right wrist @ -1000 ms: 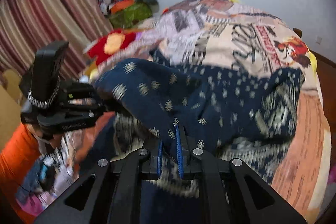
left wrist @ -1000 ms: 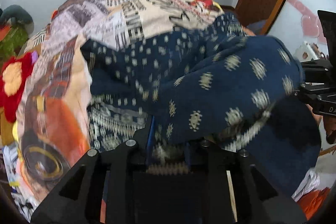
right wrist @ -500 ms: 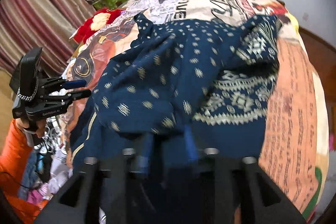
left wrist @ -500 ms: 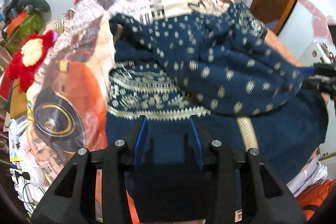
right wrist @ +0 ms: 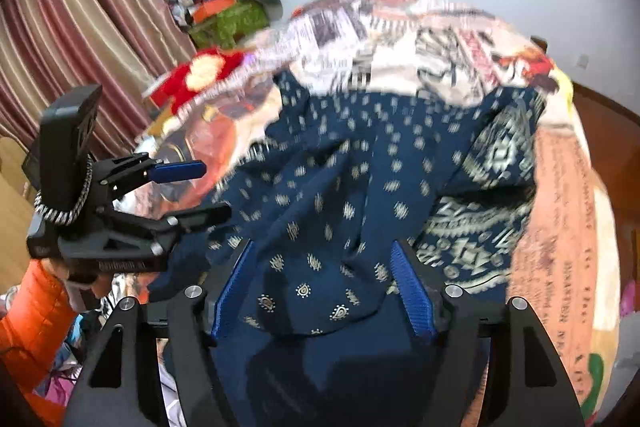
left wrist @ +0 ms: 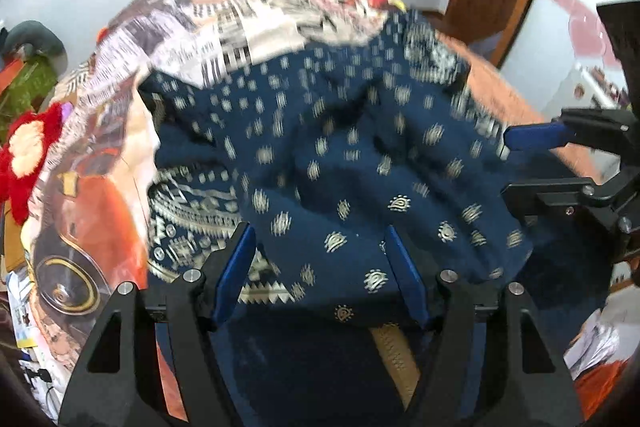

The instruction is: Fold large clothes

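left wrist view: left gripper [left wrist: 320, 247] spread wide, holding nothing. navy dress [left wrist: 360, 163] lies bunched mid-frame on the printed bedspread [left wrist: 248, 23], its folded edge sitting between the fingers. right gripper [left wrist: 516, 163] at right edge, also spread.

right wrist view: right gripper [right wrist: 322, 267] spread, dress [right wrist: 340, 187] hem between fingers, not pinched. left gripper [right wrist: 200, 187] at left, spread. curtain [right wrist: 80, 27] upper left.

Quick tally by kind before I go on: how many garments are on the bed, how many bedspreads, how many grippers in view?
Navy patterned garment: 1
Printed bedspread: 1
Grippers: 2, the left gripper and the right gripper, both open, nothing clamped
Total: 4
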